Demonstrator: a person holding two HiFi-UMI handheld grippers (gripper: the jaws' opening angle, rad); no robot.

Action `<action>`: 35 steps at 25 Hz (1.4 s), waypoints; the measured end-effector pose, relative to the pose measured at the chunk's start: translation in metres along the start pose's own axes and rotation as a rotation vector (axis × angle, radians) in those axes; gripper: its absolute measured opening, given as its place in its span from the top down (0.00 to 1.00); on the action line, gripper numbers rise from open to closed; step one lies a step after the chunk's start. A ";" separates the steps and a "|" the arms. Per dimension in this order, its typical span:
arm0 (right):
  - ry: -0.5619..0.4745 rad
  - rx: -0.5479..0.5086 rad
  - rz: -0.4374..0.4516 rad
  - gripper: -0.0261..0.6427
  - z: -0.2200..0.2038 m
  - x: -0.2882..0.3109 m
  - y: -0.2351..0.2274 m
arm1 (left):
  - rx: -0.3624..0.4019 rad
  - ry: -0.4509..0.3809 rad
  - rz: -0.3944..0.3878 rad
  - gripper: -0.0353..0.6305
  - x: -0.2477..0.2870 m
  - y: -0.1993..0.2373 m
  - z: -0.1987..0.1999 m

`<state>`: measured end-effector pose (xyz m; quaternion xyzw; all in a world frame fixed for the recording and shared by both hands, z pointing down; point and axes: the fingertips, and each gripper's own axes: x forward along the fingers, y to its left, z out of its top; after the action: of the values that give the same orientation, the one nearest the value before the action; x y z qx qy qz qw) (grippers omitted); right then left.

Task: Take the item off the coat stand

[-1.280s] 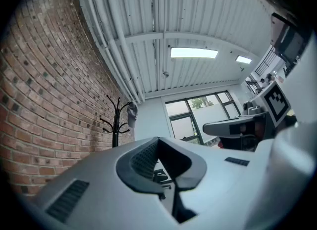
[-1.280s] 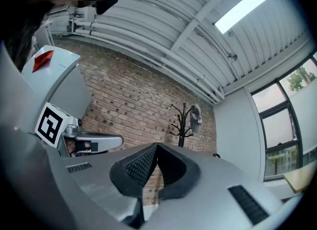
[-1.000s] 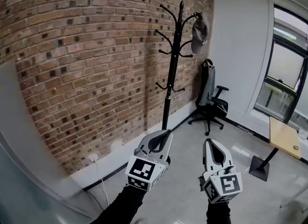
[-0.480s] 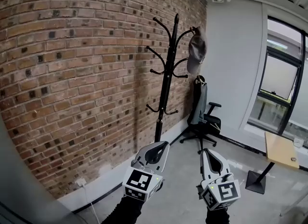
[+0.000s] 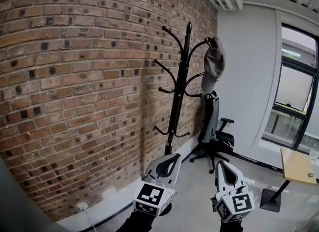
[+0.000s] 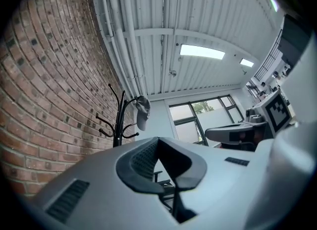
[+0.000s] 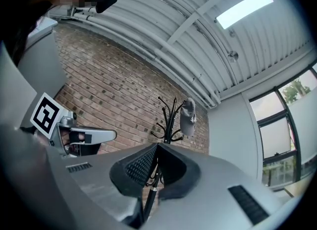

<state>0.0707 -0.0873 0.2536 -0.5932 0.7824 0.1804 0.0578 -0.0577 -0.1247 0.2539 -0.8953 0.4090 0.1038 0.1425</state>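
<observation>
A black coat stand rises in front of the brick wall, and a grey cap hangs from its upper right hook. The same stand and cap show far off in the left gripper view, and again in the right gripper view as the stand with the cap. Low in the head view, my left gripper and right gripper are both shut and hold nothing. They sit well below and short of the cap.
A brick wall fills the left. A black office chair stands just behind the stand by the grey wall. A wooden-topped table on a black foot is at the right, under a large window.
The view has tilted up and come closer to the stand, so stand and cap look larger and sit further right. Both grippers stay shut, low in the picture.
</observation>
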 end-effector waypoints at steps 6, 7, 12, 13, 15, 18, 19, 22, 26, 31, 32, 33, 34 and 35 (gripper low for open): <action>-0.012 0.020 0.009 0.95 -0.002 0.039 -0.022 | 0.023 0.016 -0.005 0.94 0.046 0.006 -0.008; -0.022 0.032 0.015 0.95 0.001 0.047 -0.026 | 0.024 0.018 0.000 0.94 0.054 0.007 -0.010; -0.022 0.020 0.047 0.95 -0.016 0.081 -0.060 | 0.036 0.020 0.051 0.94 0.093 0.021 -0.019; -0.023 0.018 0.057 0.95 -0.018 0.089 -0.067 | 0.040 0.020 0.062 0.94 0.101 0.023 -0.019; -0.039 0.016 0.074 0.95 -0.016 0.105 -0.081 | 0.050 0.011 0.084 0.94 0.118 0.027 -0.018; -0.067 0.010 0.098 0.95 -0.012 0.125 -0.100 | 0.065 -0.002 0.126 0.94 0.139 0.034 -0.015; -0.074 0.008 0.108 0.95 -0.012 0.131 -0.105 | 0.066 -0.003 0.141 0.94 0.144 0.037 -0.017; -0.090 0.007 0.135 0.95 -0.014 0.146 -0.116 | 0.071 0.001 0.173 0.94 0.160 0.044 -0.022; -0.109 0.018 0.139 0.95 -0.016 0.160 -0.131 | 0.076 0.002 0.184 0.94 0.177 0.049 -0.028; -0.136 0.016 0.149 0.95 -0.018 0.183 -0.139 | 0.089 -0.005 0.187 0.94 0.194 0.066 -0.031; -0.141 0.009 0.153 0.94 -0.017 0.188 -0.139 | 0.094 -0.011 0.183 0.94 0.198 0.069 -0.031; -0.148 0.003 0.154 0.94 -0.015 0.194 -0.139 | 0.097 -0.018 0.176 0.94 0.203 0.073 -0.030; -0.156 -0.003 0.153 0.94 -0.013 0.200 -0.140 | 0.097 -0.025 0.169 0.94 0.207 0.077 -0.029; -0.162 -0.007 0.150 0.94 -0.012 0.205 -0.141 | 0.096 -0.030 0.162 0.94 0.212 0.081 -0.030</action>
<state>0.1463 -0.3104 0.1721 -0.5166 0.8169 0.2343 0.1049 0.0195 -0.3346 0.2038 -0.8499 0.4824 0.1085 0.1825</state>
